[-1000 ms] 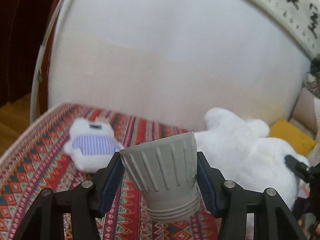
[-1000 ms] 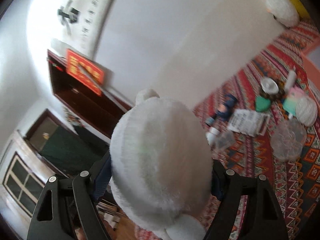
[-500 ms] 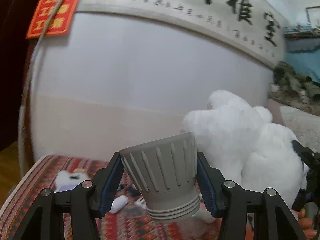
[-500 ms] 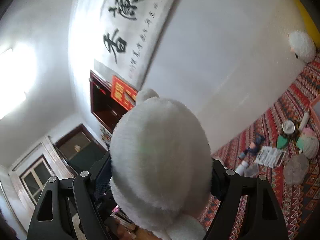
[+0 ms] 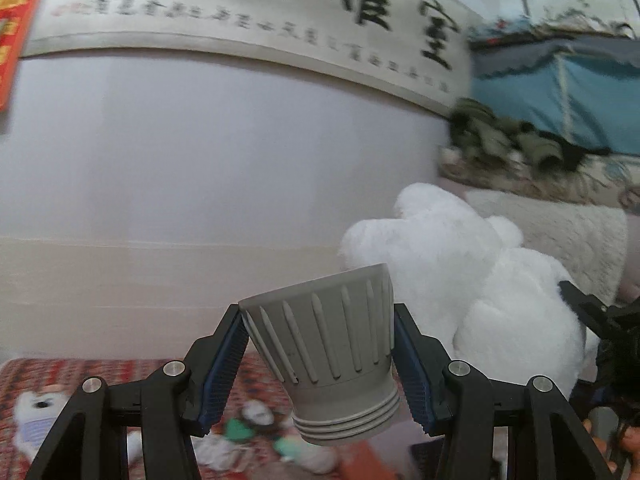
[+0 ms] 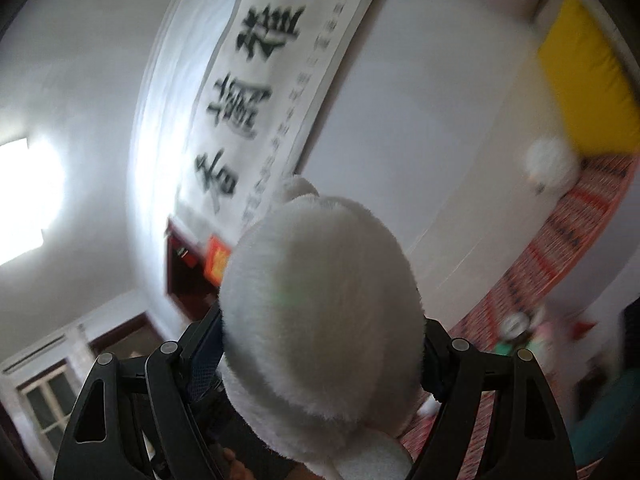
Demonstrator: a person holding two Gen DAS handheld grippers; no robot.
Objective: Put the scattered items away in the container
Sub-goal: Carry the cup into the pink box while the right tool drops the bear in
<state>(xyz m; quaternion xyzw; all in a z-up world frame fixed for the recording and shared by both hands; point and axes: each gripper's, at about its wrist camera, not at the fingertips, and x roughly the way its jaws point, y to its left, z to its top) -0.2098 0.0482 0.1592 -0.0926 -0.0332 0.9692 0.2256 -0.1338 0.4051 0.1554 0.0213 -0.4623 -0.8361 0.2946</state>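
While both jaws are clamped, left gripper (image 5: pixel 320 364) on the grey ribbed cup (image 5: pixel 326 354), right gripper (image 6: pixel 320 364) on the white plush (image 6: pixel 320 320), we're mid-carry; next we need the container.

My left gripper (image 5: pixel 320 364) is raised and level, its jaws clamped on both sides of a load. My right gripper (image 6: pixel 320 364) is rolled sideways, pitched upward, jaws likewise clamped.

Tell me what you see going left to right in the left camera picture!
Small white toy in a striped top → left tongs holding the grey ribbed cup → big white fluffy toy → black right tongs at the edge.
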